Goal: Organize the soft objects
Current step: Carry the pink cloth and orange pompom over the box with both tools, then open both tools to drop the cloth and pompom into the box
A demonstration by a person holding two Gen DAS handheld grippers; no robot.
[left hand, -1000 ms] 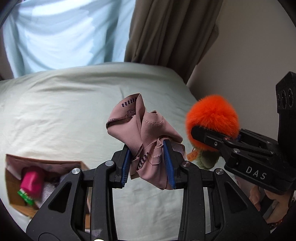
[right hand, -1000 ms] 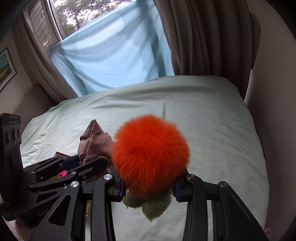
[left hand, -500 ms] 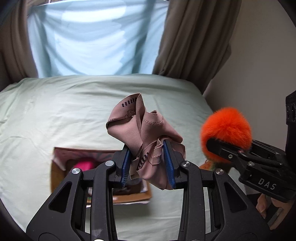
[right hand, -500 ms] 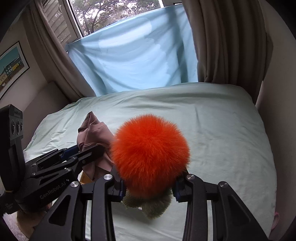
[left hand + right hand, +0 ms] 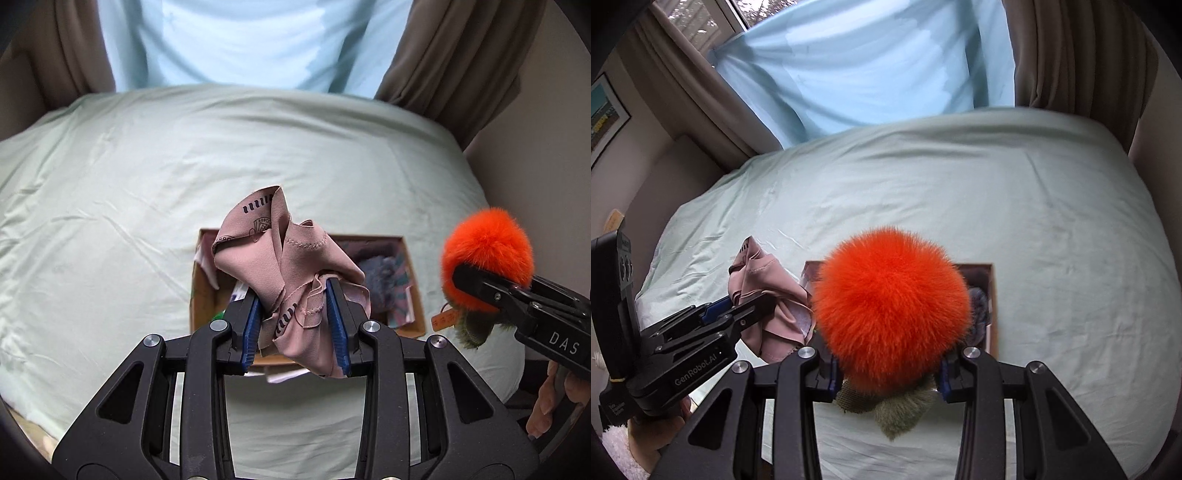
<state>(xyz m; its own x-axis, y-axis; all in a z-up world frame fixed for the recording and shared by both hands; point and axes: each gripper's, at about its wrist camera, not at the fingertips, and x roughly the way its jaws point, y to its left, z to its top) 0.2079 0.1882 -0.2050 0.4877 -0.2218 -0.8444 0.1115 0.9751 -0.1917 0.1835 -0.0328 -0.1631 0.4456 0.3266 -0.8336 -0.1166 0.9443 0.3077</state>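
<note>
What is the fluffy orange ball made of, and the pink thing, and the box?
Orange ball: probably faux fur, long fuzzy strands.
Pink cloth: thin, smooth, stretchy-looking fabric with stitched hems and printed marks.
Box: brown cardboard, matte, plain walls.

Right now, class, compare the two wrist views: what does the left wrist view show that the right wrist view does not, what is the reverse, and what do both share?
Only the left wrist view shows the orange tag hanging under the pompom and the printing on the pink cloth.

Only the right wrist view shows the framed picture on the wall and the window with trees outside.

Both show the orange pompom, the pink cloth, the cardboard box on the bed, the blue sheet and brown curtains.
</note>
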